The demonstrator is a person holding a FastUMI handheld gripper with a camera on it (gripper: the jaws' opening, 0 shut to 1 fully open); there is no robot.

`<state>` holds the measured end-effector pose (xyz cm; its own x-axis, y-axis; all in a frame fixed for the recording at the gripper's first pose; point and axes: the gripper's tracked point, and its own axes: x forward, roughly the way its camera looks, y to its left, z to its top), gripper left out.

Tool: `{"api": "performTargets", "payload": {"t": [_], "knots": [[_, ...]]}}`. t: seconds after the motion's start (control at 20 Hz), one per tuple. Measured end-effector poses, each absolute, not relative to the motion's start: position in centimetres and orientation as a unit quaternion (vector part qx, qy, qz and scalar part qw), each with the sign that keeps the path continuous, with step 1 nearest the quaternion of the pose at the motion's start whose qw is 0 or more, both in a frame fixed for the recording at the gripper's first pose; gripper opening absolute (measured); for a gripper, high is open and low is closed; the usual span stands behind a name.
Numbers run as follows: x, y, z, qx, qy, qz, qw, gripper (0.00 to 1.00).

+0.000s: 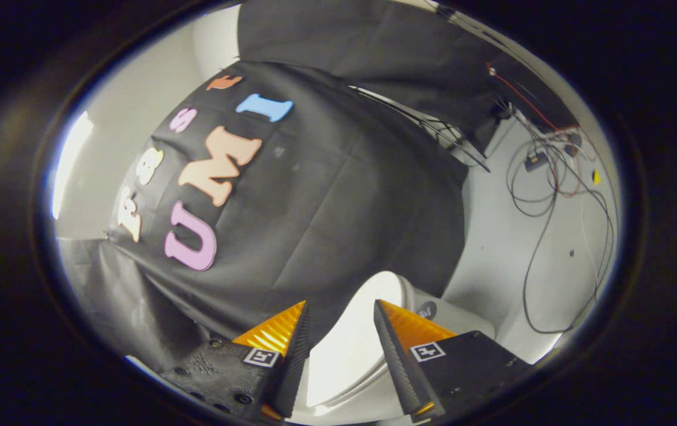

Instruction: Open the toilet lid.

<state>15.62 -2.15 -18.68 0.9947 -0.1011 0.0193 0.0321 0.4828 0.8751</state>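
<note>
Gripper view: the whole scene sits tilted, with the toilet (368, 343) low between the fingers and the booth wall rising beyond it.
Gripper (341, 307): the jaws stand apart with a clear gap, holding nothing; neither finger touches the toilet.
Fingers (291, 349): wedge-shaped and ribbed on their inner faces, each on a dark block that carries a small square marker; they frame the toilet from either side.
Toilet lid (353, 340): white, smooth and rounded, lying in the gap between the fingertips and reaching a little beyond them; it appears down on the bowl, though the tilt makes the seam hard to read.
Tank (463, 322): the pale body just behind the lid, partly hidden by the right-hand finger block, with a small dark round patch (427, 309) on it close to the lid's far end.
Booth wall (326, 195): black creased cloth directly behind the toilet, hanging down to the floor beside it.
Floor (492, 260): pale grey, spreading away from the toilet on the side of the tank.
Cables (542, 195): thin black and red wires looping loose over the floor, well apart from the toilet, leading to small dark boxes (537, 160) farther off.
Yellow bit (596, 176): a small object on the floor past the cables, too small to tell.
</note>
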Motion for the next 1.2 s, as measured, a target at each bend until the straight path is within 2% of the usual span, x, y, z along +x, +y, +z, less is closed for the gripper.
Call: {"api": "performTargets", "payload": {"t": [0.25,0.6,0.75,1.0,1.05,1.2], "knots": [[18.5,-3.1,-24.6,0.566,0.006,-0.058,0.823,0.66],[24.1,-4.6,-27.6,0.630,0.041,-0.044,0.774,0.66],[25.4,-5.0,-27.6,0.641,0.043,-0.023,0.766,0.60],[26.4,-4.6,-28.0,0.665,0.063,-0.015,0.745,0.22],[26.4,-4.7,-28.0,0.667,0.063,-0.013,0.742,0.10],[26.3,-4.3,-27.5,0.663,0.068,-0.006,0.745,0.01]]}}
